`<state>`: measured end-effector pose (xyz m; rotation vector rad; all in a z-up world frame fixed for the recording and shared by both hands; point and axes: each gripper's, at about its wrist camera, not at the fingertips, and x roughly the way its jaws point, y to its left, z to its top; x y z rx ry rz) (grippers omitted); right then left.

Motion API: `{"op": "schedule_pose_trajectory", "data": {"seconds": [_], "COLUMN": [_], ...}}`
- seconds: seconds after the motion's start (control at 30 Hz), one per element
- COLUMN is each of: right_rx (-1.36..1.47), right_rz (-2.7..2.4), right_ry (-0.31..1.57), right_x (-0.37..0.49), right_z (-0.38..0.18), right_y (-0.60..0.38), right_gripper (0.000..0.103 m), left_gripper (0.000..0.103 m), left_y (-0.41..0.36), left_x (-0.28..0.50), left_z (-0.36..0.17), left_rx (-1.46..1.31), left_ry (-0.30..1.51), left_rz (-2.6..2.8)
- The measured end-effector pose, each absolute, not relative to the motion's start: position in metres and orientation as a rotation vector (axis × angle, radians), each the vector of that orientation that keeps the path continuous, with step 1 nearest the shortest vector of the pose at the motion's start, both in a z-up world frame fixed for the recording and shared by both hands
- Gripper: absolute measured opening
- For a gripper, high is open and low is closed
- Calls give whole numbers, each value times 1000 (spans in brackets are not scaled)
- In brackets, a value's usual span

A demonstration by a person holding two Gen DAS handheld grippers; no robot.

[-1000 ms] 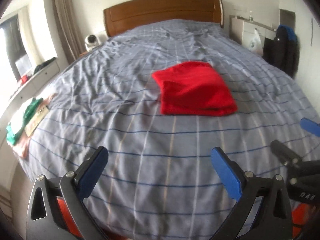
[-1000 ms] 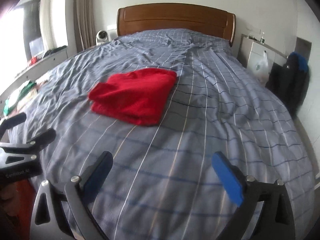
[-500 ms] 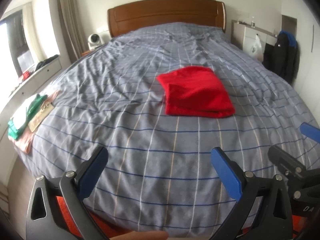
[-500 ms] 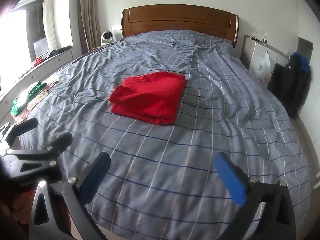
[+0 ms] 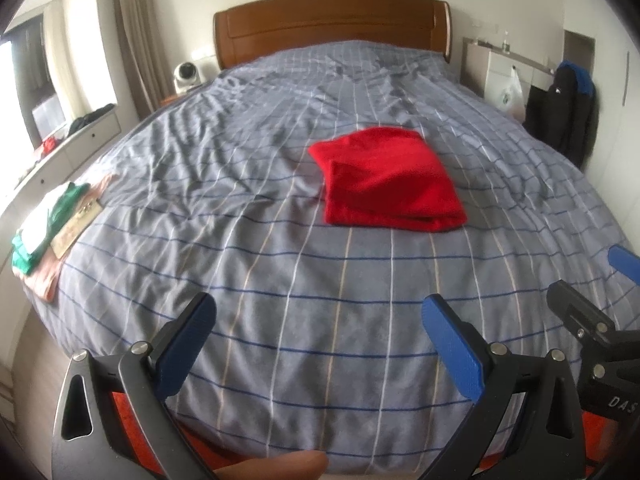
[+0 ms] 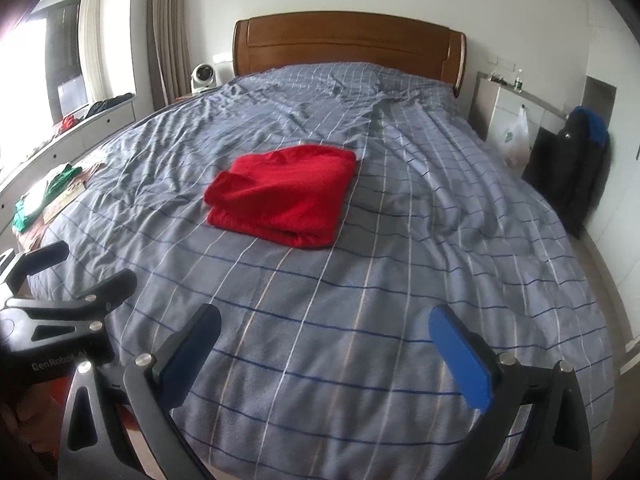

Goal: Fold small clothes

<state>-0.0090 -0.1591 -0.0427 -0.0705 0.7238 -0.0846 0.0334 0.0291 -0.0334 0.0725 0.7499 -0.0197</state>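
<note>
Above bed (image 5: 304, 264) foot, both grippers level, jaws spread, empty

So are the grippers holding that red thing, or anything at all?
Nothing is held. The left gripper and right gripper are both open and empty, and the folded red cloth garment lies alone on the grey checked bedspread.

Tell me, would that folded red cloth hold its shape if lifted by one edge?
Probably not. The red cloth looks soft, its layers sagging at the front fold, so it would likely droop and unfold. It seems light, resting on the bedspread without denting it much.
</note>
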Motion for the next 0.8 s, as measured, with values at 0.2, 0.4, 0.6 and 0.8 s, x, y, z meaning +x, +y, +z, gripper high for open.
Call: {"op": "schedule_pose_trajectory", "data": {"seconds": [0.2, 0.4, 0.6, 0.8], "right_rx": [-31, -5, -28, -57], "right_rz": [-116, -143, -161, -166], "right_ry": [740, 755, 753, 742], "right_x": [-7, -5, -6, -8], "right_z": [-47, -53, -56, -56], "right_y": [-168, -176, -173, -168], "right_gripper": [102, 102, 102, 102], "left_gripper": [103, 103, 103, 103], "left_y": [31, 29, 27, 27], "left_x": [36, 37, 35, 34], "left_z": [-39, -48, -46, -45], "left_rx": [63, 57, 67, 67], "left_ry": [734, 754, 745, 745], "left_rz": [7, 1, 1, 4]}}
